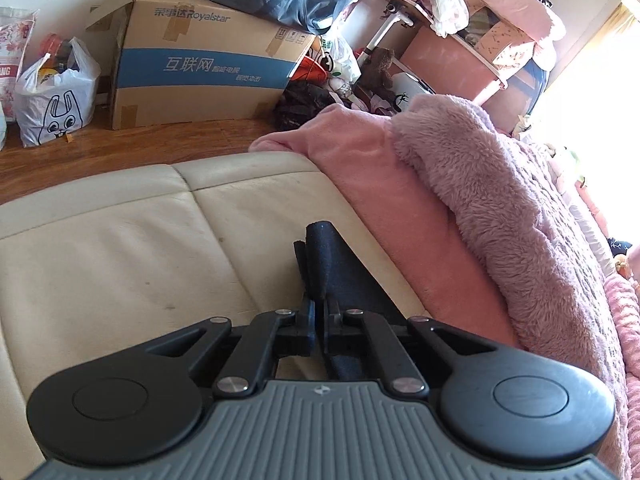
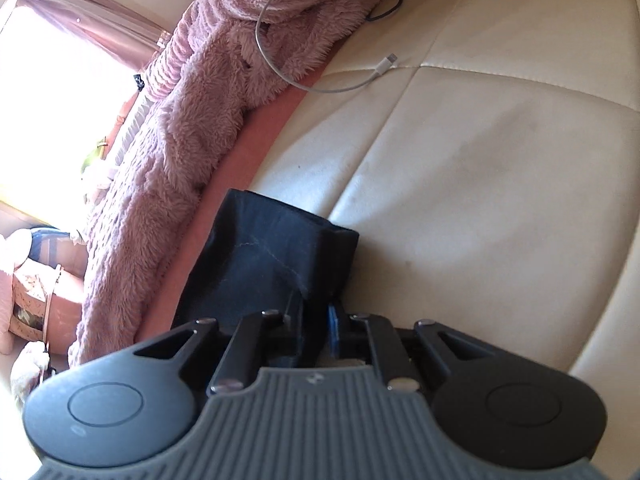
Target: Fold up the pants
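Dark navy fabric of the pants (image 1: 326,256) pinched at two points, bunched just beyond each tool over the cream leather sofa (image 1: 120,248). Left tongs (image 1: 319,312) closed tight on a narrow gathered edge. Right tongs (image 2: 316,320) closed likewise on a wider doubled section of pants (image 2: 272,256), pale stitching visible on it. No gap between either pair of jaws beyond the cloth's own thickness.

Progress, as a judgement: early to middle stage. Garment gripped and raised off the cushion, not yet laid flat or stacked. No finished fold visible. Remaining: carry gripped edges across, lay down, release, repeat for final fold.

Surroundings: pink fleece blanket (image 1: 500,200) right of the pants in the left view, over a smoother pink cover. White charging cable (image 2: 320,84) far on the sofa in the right view. Cardboard box (image 1: 208,64) on the wooden floor, far left.

Legible writing: "Royalstar" on the box, preceded by Chinese characters; "互联网" on its blue band. Smaller print not readable.
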